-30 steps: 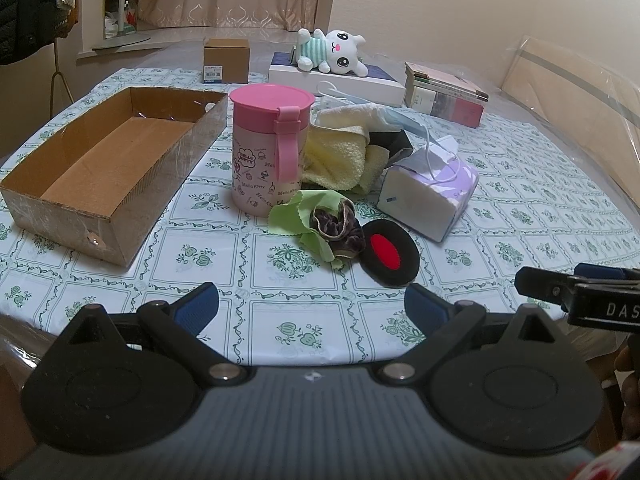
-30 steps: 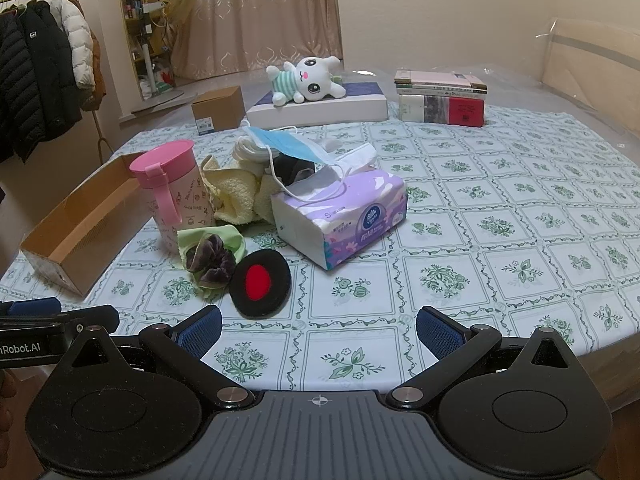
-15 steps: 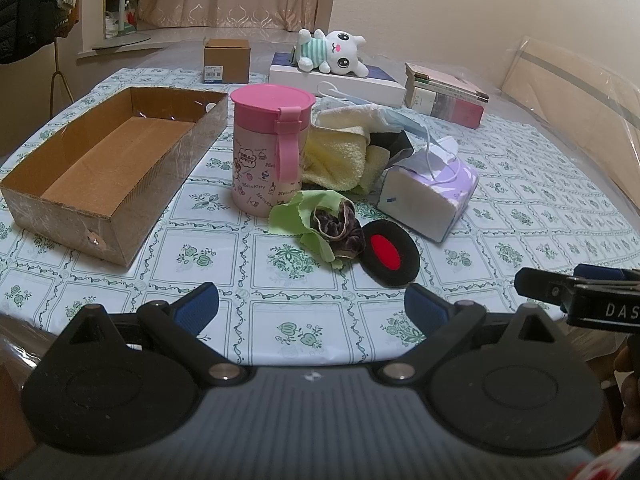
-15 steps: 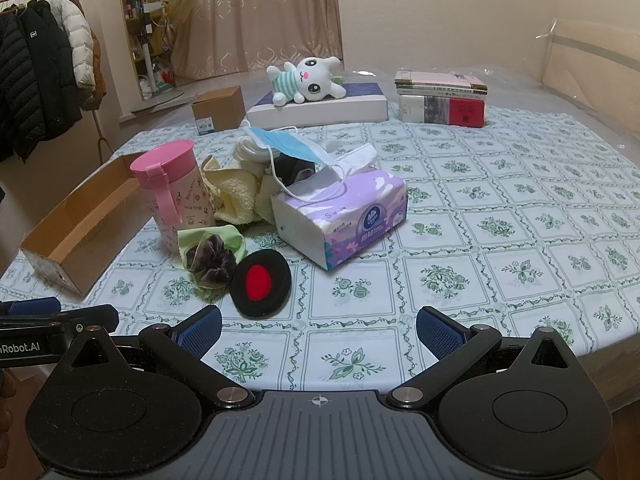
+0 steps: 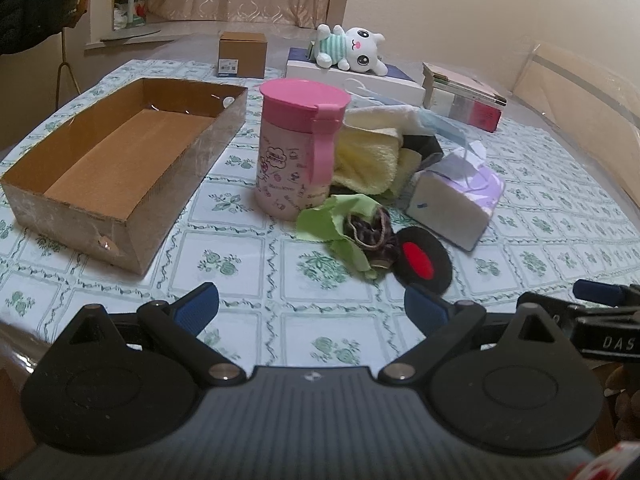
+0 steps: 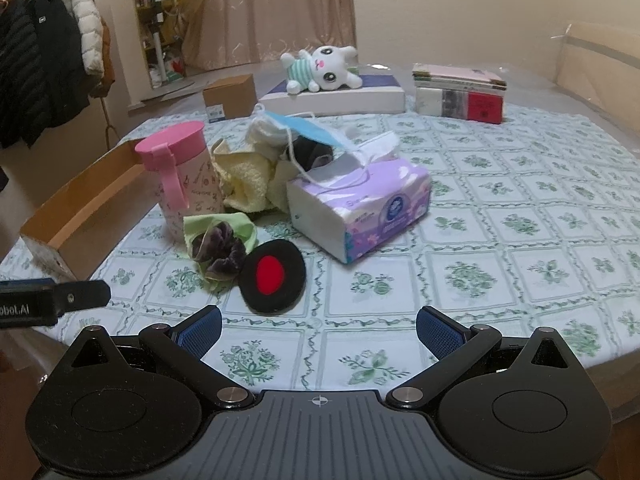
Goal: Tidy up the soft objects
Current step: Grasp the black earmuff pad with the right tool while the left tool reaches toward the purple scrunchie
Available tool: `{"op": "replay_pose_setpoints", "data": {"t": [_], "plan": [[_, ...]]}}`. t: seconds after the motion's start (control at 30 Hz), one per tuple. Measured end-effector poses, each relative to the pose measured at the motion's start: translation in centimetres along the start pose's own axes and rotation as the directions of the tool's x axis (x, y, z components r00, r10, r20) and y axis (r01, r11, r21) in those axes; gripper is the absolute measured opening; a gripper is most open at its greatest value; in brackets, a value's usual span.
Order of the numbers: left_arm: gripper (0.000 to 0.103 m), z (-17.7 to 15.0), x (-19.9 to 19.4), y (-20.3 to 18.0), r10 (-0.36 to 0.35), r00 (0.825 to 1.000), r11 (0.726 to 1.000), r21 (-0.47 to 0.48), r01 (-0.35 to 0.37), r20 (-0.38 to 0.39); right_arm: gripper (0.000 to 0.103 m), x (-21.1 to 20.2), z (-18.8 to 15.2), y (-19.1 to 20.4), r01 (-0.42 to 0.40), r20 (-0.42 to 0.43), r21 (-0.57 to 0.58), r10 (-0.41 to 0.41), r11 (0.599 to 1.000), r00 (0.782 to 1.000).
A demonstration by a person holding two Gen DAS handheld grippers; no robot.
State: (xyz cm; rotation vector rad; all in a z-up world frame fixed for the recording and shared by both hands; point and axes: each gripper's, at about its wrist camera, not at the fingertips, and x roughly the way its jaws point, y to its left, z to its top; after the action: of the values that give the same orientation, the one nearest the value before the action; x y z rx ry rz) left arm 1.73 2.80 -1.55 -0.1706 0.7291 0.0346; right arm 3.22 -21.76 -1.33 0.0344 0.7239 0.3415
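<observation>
Both tools spread wide, holding nothing: left tool [image 5: 311, 307], right tool [image 6: 318, 327]. Pinch black-and-red pad [image 6: 273, 276] first (nearest), then drop into cardboard box [image 5: 120, 216].

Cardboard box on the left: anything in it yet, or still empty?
Empty as far as visible. The left wrist view shows the cardboard box open-topped with bare brown floor; the near wall hides a strip of the floor behind it.

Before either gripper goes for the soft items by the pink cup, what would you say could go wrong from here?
1. The green cloth lies against the base of the tall pink cup; tugging it might tip the cup.
2. The blue face mask has ear loops draped over the tissue pack; lifting the mask may drag it.
3. The dark scrunchie sits on the cloth, so one pinch could lift both.
</observation>
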Motion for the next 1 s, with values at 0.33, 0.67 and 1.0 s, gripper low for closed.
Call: {"op": "replay_pose_setpoints", "data": {"t": [0.33,0.67,1.0], "plan": [[0.099,1.0,3.4,1.8,-0.005,1.000,0.998,0.064,0.003,0.027,0.102,4.5,0.4,1.4,-0.039,-0.017,-0.034,0.038,0.999,0.999],[0.097,1.8,5.8,1.7,-0.021,1.000,0.991,0.130,0.021,0.001,0.091,9.2,0.6,2.6,-0.034,-0.033,-0.098,0.031,0.995,0.999],[0.096,2.0,7.1,1.8,-0.052,0.998,0.991,0.120,0.054,-0.019,0.077,13.1,0.9,3.4,-0.010,-0.058,-0.163,0.000,0.987,0.998]]}}
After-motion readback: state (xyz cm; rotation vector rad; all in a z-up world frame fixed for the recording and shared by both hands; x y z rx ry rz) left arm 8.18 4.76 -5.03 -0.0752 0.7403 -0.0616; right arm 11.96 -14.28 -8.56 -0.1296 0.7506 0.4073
